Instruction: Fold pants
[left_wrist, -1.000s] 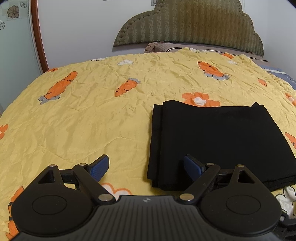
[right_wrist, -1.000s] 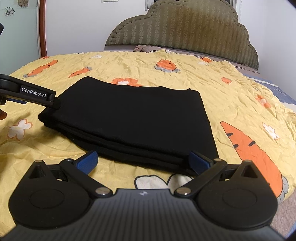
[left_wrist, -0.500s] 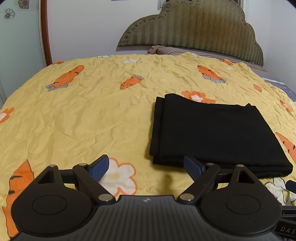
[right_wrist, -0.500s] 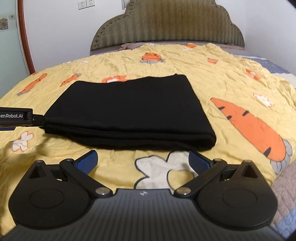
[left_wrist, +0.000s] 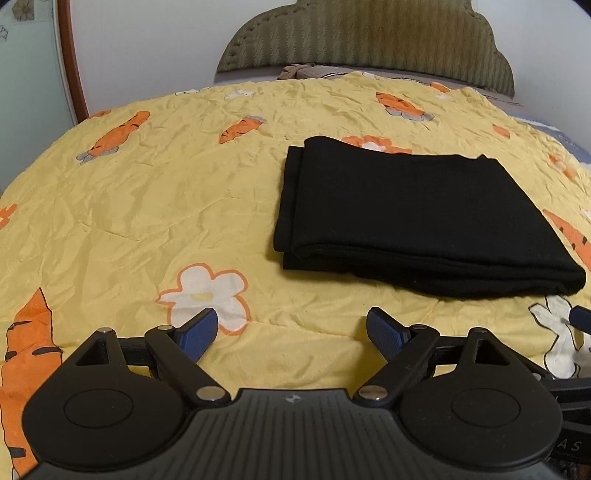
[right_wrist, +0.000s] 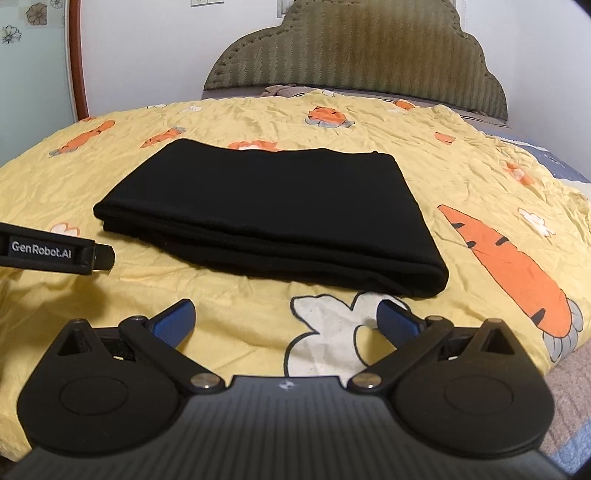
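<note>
The folded pants (left_wrist: 413, 218) are plain black; the bedspread (left_wrist: 147, 206) is yellow, printed with orange carrots and white flowers; the headboard (right_wrist: 354, 51) at top centre is olive-green, ribbed; both grippers' pads (right_wrist: 173, 321) are blue

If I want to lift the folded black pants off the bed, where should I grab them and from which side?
Probably pinch the thick rounded fold edge of the folded black pants nearest the gripper, coming in low from the front over the yellow bedspread. There the stacked layers meet in one roll, so the fingers can catch them all; the left edge shows loose separate layers.
</note>
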